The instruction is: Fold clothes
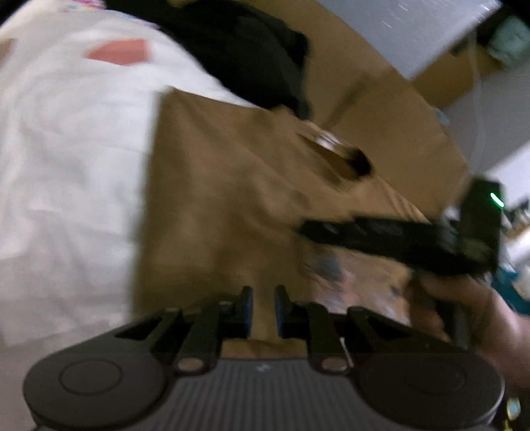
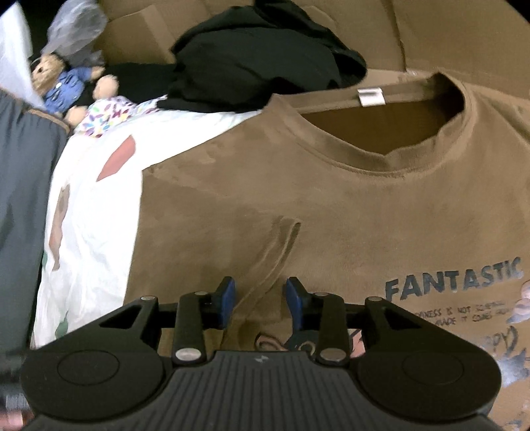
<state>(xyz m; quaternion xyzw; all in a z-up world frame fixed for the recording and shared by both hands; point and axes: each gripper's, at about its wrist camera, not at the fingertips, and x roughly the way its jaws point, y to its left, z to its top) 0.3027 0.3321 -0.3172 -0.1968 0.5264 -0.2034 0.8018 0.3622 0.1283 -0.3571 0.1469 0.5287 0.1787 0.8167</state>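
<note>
A brown T-shirt (image 2: 331, 205) lies flat, collar (image 2: 381, 132) at the far side, with "FANTASTIC" printed at the right. Its left side ends in a straight edge against white cloth. My right gripper (image 2: 260, 298) hovers over the shirt's lower chest, open, with nothing between its blue pads (image 2: 228, 298). A short crease (image 2: 285, 238) runs in the fabric just ahead of it. In the blurred left wrist view, my left gripper (image 1: 264, 311) hangs above the same shirt (image 1: 232, 199) with only a slim gap between its pads, gripping nothing. A hand (image 1: 463, 318) holds the right gripper (image 1: 308, 228) at the right.
A white printed cloth (image 2: 89, 199) lies left of the shirt. A pile of black garments (image 2: 258, 56) sits behind it, beside a stuffed bear (image 2: 63, 83). Cardboard (image 2: 463, 33) covers the far surface. Grey fabric (image 2: 20, 199) borders the left edge, and a pale box (image 1: 414, 30) stands at the far right.
</note>
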